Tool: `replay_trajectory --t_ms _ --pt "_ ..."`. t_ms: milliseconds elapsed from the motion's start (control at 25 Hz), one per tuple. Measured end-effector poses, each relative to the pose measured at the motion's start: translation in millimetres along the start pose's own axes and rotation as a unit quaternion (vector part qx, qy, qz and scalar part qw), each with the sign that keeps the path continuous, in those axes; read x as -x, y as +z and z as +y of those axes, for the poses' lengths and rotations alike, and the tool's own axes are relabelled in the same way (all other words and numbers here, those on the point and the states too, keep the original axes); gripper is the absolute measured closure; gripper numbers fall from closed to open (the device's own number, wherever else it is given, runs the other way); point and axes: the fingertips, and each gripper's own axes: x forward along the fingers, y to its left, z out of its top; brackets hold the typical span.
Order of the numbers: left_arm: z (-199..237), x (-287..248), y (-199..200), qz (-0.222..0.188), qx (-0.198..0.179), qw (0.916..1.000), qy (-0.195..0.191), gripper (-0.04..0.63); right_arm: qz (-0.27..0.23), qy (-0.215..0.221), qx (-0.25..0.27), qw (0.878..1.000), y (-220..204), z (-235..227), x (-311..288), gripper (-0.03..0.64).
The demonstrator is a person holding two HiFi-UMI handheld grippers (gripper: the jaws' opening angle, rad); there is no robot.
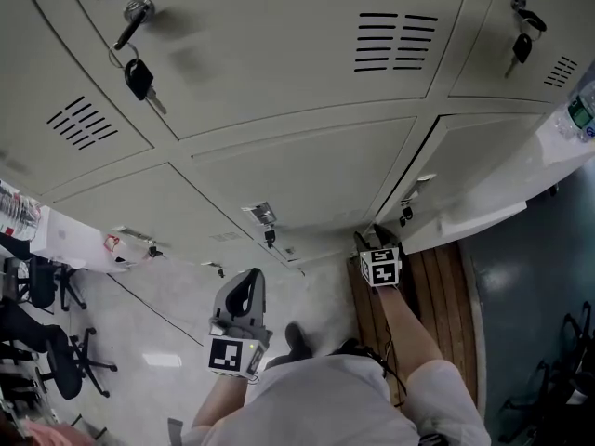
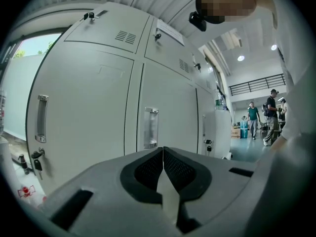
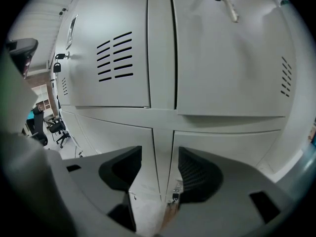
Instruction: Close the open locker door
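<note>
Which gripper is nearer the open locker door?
Right. The right gripper is just beside the open locker door; the left gripper is farther off to its left.

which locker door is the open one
The bottom-row door at far right, beside the right gripper: it stands swung outward, while the other doors sit flush.

Locker doors smooth matt painted metal; floor slats brown wood.

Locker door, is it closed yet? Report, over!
Left gripper shut, empty. Right gripper open, empty. Locker door swung open, untouched. Nothing seen blocking it.
</note>
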Motion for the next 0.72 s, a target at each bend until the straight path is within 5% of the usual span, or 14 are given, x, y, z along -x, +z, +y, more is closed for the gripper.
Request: replay_trajectory --t_ms 720 --pt "-3 -3 4 -0.005 0.003 0.9999 -0.010 0.584 -0.002 0.000 -0.010 1.000 4 -1 12 0.396"
